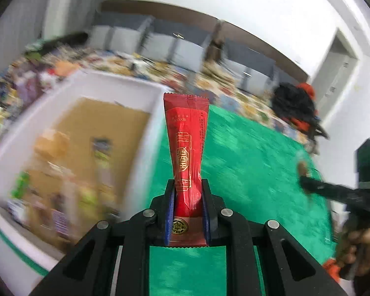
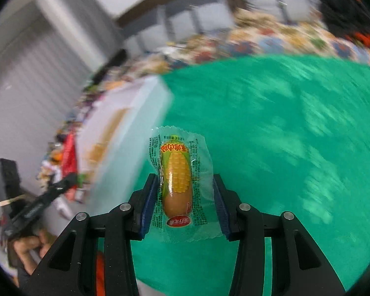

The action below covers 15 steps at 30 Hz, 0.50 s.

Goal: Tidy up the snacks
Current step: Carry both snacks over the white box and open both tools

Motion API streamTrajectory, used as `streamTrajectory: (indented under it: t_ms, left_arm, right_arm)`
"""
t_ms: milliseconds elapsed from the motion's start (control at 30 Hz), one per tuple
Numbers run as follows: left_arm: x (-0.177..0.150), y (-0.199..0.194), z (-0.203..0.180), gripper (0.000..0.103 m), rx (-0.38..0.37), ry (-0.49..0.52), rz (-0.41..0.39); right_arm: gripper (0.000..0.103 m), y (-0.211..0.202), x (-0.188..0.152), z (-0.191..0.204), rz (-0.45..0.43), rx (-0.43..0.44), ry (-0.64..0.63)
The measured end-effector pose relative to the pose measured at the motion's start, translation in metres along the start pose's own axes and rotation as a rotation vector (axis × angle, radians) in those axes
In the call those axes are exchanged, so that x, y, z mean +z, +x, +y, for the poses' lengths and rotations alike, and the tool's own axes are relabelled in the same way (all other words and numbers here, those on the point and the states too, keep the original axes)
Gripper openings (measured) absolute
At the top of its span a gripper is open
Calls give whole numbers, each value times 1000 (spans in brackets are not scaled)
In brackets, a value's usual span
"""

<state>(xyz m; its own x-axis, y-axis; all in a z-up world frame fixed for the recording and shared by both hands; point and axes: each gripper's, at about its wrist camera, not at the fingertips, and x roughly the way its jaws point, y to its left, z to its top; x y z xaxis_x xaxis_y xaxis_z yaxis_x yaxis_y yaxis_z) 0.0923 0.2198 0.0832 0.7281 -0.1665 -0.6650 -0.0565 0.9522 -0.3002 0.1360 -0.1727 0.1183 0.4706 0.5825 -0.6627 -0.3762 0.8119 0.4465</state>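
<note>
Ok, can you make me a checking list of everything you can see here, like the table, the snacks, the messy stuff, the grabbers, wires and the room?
Surface: green cloth, with a patterned cloth beyond it.
Job's things: red snack stick; corn sausage pack; white box already holding blurred snacks.
Clutter: blurred pile of packets behind the box.
Grippers: left gripper shut on the red stick; right gripper around the sausage pack, pads touching the clear wrapper edges.
Cables: nothing seen.
Surroundings: white walls, grey cabinets, a black and orange thing too blurred to name.
</note>
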Motion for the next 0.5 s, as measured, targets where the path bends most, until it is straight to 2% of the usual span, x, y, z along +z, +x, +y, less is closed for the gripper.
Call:
streamTrajectory:
  t_ms: [133, 200, 267, 333, 367, 400, 467, 500]
  left_arm:
    - [21, -11, 66, 18, 145, -50, -11]
    - [25, -12, 96, 18, 236, -59, -4]
    - [23, -11, 120, 18, 290, -77, 6]
    - [19, -13, 136, 26, 336, -99, 4]
    - [16, -13, 141, 41, 348, -103, 3]
    - [12, -15, 145, 61, 367, -104, -2]
    - [6, -23, 147, 84, 399, -92, -38]
    - [3, -27, 145, 88, 414, -83, -65]
  right_arm:
    - [47, 31, 27, 90, 6, 103, -115]
    - [47, 48, 36, 126, 1, 128, -170]
    - [50, 68, 45, 165, -10, 148, -226]
    - [62, 87, 48, 196, -22, 173, -262]
    - [66, 96, 51, 208, -31, 183, -276]
    - [67, 100, 53, 215, -40, 187, -285]
    - [67, 105, 55, 229, -69, 153, -306]
    - [67, 106, 57, 231, -78, 145, -303]
